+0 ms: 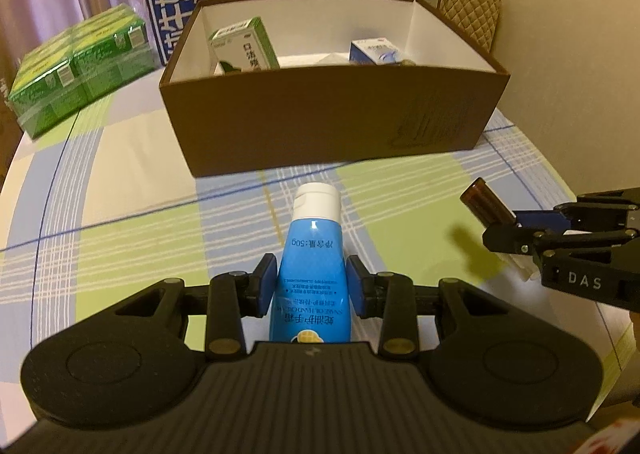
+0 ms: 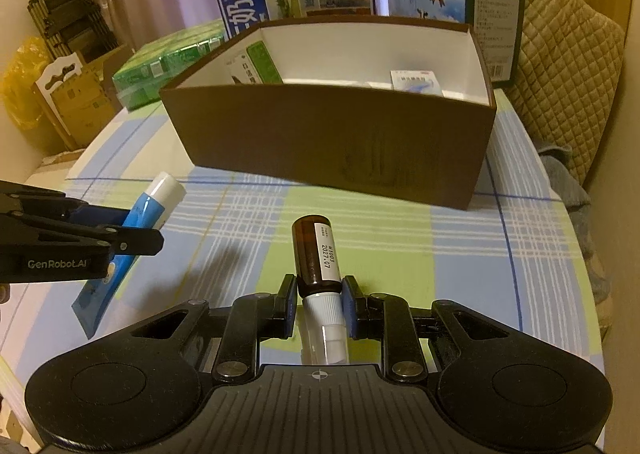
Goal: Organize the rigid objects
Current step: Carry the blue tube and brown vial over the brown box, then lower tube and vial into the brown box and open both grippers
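On the left, the left gripper (image 1: 312, 286) was clamped on a blue hand-cream tube (image 1: 310, 274), white cap pointing toward the brown box (image 1: 320, 122) on the checked tablecloth (image 1: 120, 182). Only the left wrist view showed the tube's printed face; the right wrist view caught it side-on, with its flat tail hanging below the pads. Inside the box stood a green-and-white carton (image 1: 244, 44) and a blue-and-white carton (image 1: 374, 52). To the right, the right gripper (image 2: 319, 304) pinched an amber bottle (image 2: 316, 250) at its neck, base forward; its dated label was legible only in the right wrist view.
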{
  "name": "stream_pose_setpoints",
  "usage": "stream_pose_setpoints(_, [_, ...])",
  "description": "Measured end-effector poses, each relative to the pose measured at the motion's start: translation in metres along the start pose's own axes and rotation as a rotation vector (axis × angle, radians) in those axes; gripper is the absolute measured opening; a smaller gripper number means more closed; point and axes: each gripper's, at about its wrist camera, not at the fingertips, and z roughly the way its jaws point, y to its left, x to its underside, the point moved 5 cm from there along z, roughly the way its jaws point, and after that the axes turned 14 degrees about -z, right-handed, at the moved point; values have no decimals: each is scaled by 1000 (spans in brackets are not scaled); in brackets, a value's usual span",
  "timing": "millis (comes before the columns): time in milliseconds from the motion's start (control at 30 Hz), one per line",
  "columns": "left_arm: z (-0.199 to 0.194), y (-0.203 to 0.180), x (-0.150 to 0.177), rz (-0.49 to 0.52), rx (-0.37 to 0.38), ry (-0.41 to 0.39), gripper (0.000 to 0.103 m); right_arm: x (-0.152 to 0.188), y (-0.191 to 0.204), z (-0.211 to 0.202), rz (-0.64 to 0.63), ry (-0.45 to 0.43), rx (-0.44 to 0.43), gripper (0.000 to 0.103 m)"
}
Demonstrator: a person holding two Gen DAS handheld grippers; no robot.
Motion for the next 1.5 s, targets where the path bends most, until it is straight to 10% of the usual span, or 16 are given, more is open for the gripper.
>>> stream_pose_setpoints(1500, [26,-68,-160,83,49,-168,32,-145,-72,17,-49,-163,-17,20])
